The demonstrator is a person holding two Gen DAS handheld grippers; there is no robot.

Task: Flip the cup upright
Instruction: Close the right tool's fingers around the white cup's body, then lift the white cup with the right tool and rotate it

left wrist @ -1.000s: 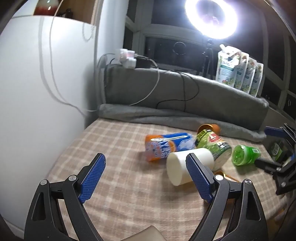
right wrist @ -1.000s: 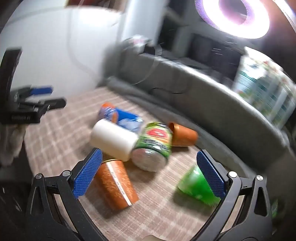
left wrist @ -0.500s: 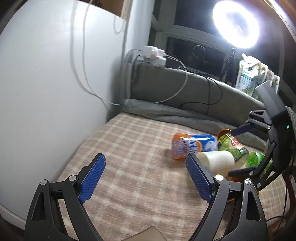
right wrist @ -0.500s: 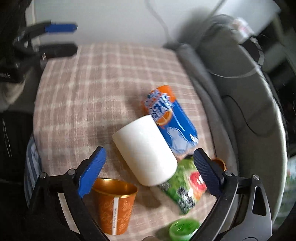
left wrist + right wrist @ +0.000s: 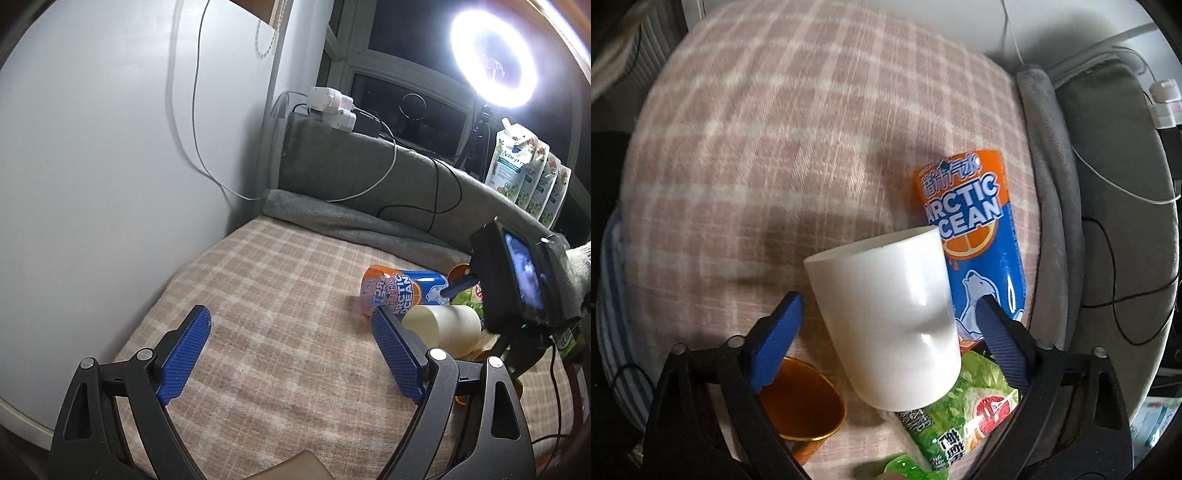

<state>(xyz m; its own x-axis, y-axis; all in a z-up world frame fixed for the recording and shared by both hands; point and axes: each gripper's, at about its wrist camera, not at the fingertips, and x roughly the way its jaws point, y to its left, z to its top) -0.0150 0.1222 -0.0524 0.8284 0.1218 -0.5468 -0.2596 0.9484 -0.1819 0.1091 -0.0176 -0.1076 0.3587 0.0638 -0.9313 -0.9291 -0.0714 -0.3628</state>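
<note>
- Pink-and-cream plaid cloth across the whole work surface, with a white wall at its left edge in the left wrist view.
- Left gripper over bare plaid — blue pads spread wide apart, nothing between them.
- Just beyond its right-hand pad: white cup, lying on its side on the plaid, open mouth turned toward the left.
- Behind the cup, an orange-and-blue can marked ARCTIC OCEAN, also on its side, touching or nearly touching the cup.
- Further right, the right gripper seen from behind (black body, small lit screen), held by a hand in a pale knit glove.
- Up top right: glowing ring light and a row of refill pouches on the grey ledge.
- Right wrist view, left to right — a copper-orange cup under the left-hand pad, mouth toward the camera.
- Then the white cup between the pads of the right gripper; pads open, flanking the cup near its base, no visible contact on either side.
- Blue can along the cup's right flank; a green-labelled container beneath the cup's closed end.
- Grey blanket along the far right edge.
</note>
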